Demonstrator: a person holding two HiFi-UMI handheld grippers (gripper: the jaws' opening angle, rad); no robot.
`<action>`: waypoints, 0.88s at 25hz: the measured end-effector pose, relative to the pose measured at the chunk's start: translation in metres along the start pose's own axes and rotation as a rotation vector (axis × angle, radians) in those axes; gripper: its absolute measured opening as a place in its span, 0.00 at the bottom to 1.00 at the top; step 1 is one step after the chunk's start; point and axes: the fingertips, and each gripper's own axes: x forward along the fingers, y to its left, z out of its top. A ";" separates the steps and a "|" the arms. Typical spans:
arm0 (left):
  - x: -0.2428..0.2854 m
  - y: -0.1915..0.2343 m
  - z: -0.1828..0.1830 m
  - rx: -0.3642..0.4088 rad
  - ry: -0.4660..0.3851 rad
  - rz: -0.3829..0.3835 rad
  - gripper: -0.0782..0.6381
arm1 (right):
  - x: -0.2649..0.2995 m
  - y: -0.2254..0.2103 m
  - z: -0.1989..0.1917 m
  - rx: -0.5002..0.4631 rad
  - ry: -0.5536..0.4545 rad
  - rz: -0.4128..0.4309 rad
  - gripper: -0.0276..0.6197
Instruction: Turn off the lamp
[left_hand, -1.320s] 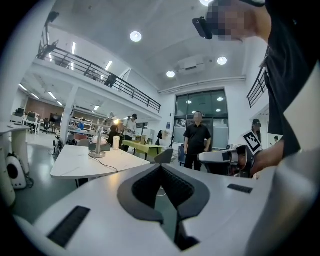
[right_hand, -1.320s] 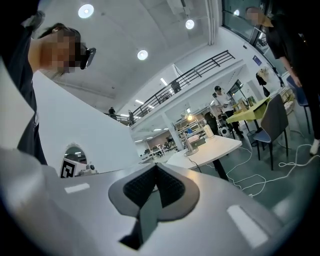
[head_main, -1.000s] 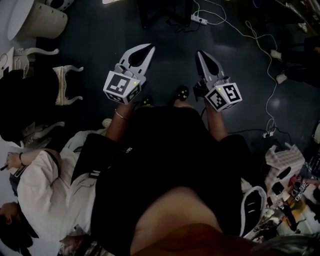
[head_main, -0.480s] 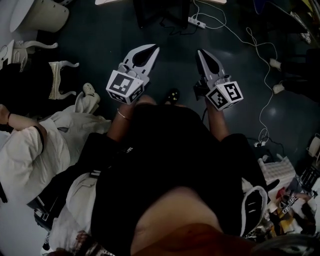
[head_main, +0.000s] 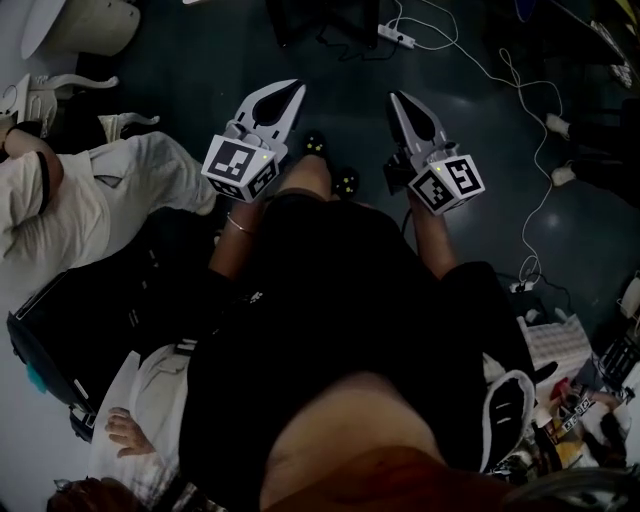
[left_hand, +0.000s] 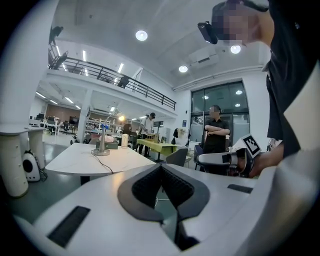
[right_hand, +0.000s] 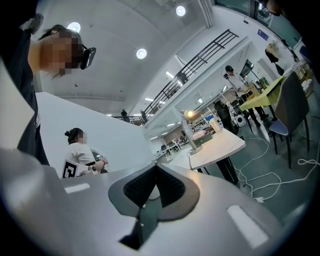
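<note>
Nearest you, in the upper middle of the head view, the left gripper and the right gripper are held out over the dark floor. Both are clenched on nothing, jaws pressed together. Farther off, at middle left of the left gripper view, the lamp stands lit on a white table, well apart from the jaws. Beyond it, right of centre, a person stands with folded arms.
</note>
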 end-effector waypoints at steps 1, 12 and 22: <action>0.002 0.000 0.001 0.001 0.004 -0.005 0.12 | 0.000 -0.001 -0.001 0.002 -0.004 -0.005 0.04; 0.055 -0.005 -0.007 -0.018 0.011 -0.091 0.12 | -0.012 -0.042 -0.003 0.031 0.030 -0.097 0.04; 0.076 0.052 -0.026 -0.031 0.073 -0.029 0.12 | 0.062 -0.063 -0.002 0.020 0.081 -0.019 0.04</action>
